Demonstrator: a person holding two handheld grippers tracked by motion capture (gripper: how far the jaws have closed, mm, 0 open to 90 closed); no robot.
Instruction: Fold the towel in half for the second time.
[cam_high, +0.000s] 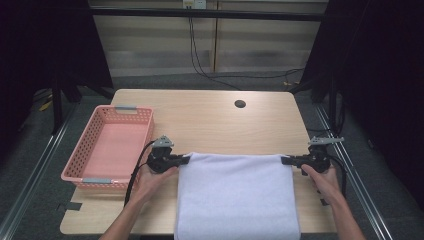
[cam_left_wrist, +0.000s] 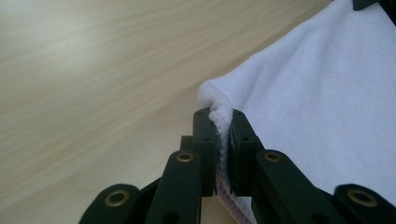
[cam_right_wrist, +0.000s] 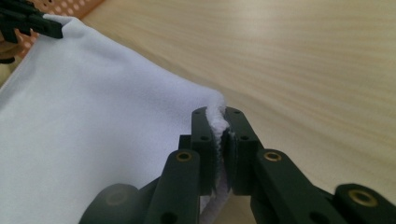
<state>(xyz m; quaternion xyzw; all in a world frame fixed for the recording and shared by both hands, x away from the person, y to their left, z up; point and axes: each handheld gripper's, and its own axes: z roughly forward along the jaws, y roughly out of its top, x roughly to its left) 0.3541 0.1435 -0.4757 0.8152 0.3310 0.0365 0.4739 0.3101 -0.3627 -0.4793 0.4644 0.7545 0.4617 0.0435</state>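
Stretching between the two grippers, the white towel (cam_high: 235, 195) lay flat on the counter (cam_high: 210, 120), its far edge pulled into a straight line from one gripper to the other and its near end hanging over the counter's front edge toward the person. Beyond the left gripper, on its outer side, sat a pink basket (cam_high: 107, 147). The left gripper (cam_high: 186, 160) was clamped on the towel's far left corner, with a tuft of pile squeezed up between the pressed-together jaws in the left gripper view (cam_left_wrist: 223, 122); the right gripper (cam_high: 285, 160) was likewise shut tight on the far right corner (cam_right_wrist: 219, 122). The cloth looked soft, light and limp, likely to sag and fold wherever it was unsupported, not slippery against the pads and in no way fragile. Corners seemed the right hold, since pinching both keeps the edge taut and the fold square.
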